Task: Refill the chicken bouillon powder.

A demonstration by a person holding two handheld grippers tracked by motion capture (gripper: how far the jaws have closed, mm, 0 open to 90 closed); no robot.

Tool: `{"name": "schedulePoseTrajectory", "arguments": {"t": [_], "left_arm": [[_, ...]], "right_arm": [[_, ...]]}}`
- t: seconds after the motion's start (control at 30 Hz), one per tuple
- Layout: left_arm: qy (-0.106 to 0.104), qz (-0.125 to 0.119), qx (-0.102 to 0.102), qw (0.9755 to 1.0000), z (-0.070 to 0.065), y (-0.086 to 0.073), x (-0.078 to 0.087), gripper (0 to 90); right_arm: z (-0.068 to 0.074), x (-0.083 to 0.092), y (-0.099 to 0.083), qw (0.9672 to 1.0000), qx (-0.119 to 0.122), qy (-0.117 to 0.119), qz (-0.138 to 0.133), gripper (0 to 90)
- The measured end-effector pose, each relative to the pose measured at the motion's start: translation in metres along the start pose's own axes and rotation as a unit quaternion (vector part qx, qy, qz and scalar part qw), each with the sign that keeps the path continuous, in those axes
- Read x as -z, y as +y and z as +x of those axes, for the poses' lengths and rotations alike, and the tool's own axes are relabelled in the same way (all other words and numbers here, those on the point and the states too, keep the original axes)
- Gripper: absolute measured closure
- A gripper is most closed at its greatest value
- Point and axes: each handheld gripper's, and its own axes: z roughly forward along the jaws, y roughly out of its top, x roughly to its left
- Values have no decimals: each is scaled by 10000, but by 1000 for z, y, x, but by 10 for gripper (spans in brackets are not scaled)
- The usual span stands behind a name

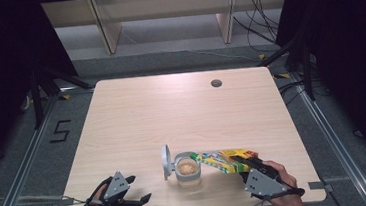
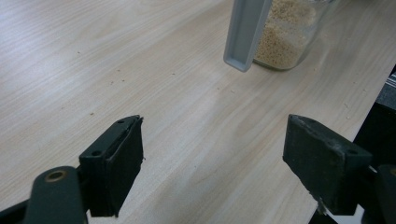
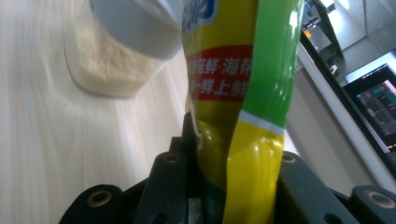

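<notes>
A small glass jar holding pale grains stands near the table's front edge, its grey flip lid swung up on the left side. My right gripper is shut on a yellow and green packet, which lies nearly level with its far end over the jar's mouth. In the right gripper view the packet rises between the jaws, with the jar beyond it. My left gripper rests open left of the jar, nothing between its pads. The jar and lid stand ahead of it.
The wooden table has a round cable hole at the back right. Its front edge runs just under both hands. Shelf legs and cables lie on the floor beyond the table. A lit monitor stands off the table's side.
</notes>
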Motion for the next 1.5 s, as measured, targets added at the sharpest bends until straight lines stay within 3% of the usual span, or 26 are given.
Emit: {"name": "schedulePoseTrajectory", "arguments": {"t": [0.17,0.2,0.3,0.37,0.53,0.6,0.63,0.67,0.7,0.73,0.77,0.8,0.87,0.93,0.97,1.0,1.1,1.13,1.23,1.27,1.3,1.37,1.4,1.5], "left_arm": [[7,-51,81,10000,-1,0,-1,195],[51,39,-27,10000,0,0,0,194],[-34,3,32,10000,0,1,0,194],[27,-25,46,10000,-1,0,-1,195],[9,100,-75,9999,0,1,-1,195],[24,42,-14,10000,-1,0,-2,194],[11,-8,14,10000,-1,1,-3,194],[105,2,-47,9999,0,1,-3,194],[61,33,-68,10000,0,1,-2,194],[-25,108,-63,9999,0,1,-1,195],[18,68,-51,10000,0,0,-1,194],[-17,10,55,10000,-1,1,-2,195],[57,66,-120,9999,-1,2,0,195],[38,60,-94,9999,-1,1,0,194],[43,51,-91,9999,-1,1,1,194],[21,-13,-22,10000,-2,2,0,194],[45,37,-204,9998,0,2,1,195],[103,13,-234,9997,0,1,1,194],[87,-25,-66,9999,-2,2,1,194],[103,-21,-142,9998,-1,2,1,195],[119,-9,-87,9999,-1,1,2,195],[123,22,-85,9999,0,2,3,195],[133,7,-85,9999,0,2,3,195],[130,-9,-59,9999,-1,1,3,195]], "right_arm": [[-3,-2,-5,9972,-686,94,-281,772],[-4,-3,-7,9967,-735,125,-317,774],[-6,-7,-12,9941,-993,107,-433,779],[-8,-9,-16,9918,-1167,153,-494,784],[-15,-18,-21,9842,-1636,26,-671,791],[-18,-23,-23,9796,-1861,-122,-743,792],[-19,-25,-25,9771,-2005,-66,-705,792],[-22,-29,-27,9772,-1974,-103,-774,793],[-25,-31,-29,9763,-1996,-191,-818,793],[-26,-33,-30,9730,-2160,-122,-802,794],[-28,-36,-32,9707,-2226,-176,-891,794],[-30,-38,-35,9696,-2256,-194,-923,794],[-31,-43,-39,9623,-2550,-191,-926,795],[-32,-46,-43,9609,-2607,-261,-890,795],[-33,-47,-44,9648,-2466,-253,-873,795],[-31,-46,-44,9605,-2648,-140,-840,795],[-31,-45,-43,9643,-2508,-260,-806,794],[-30,-45,-42,9631,-2568,-238,-763,793],[-29,-41,-41,9640,-2581,-184,-614,788],[-28,-39,-41,9634,-2617,-181,-551,785],[-26,-37,-40,9598,-2747,-270,-518,782],[-27,-33,-41,9581,-2821,-257,-434,778],[-29,-28,-43,9602,-2756,-297,-347,777],[-29,-24,-47,9589,-2786,-414,-346,777]]}}
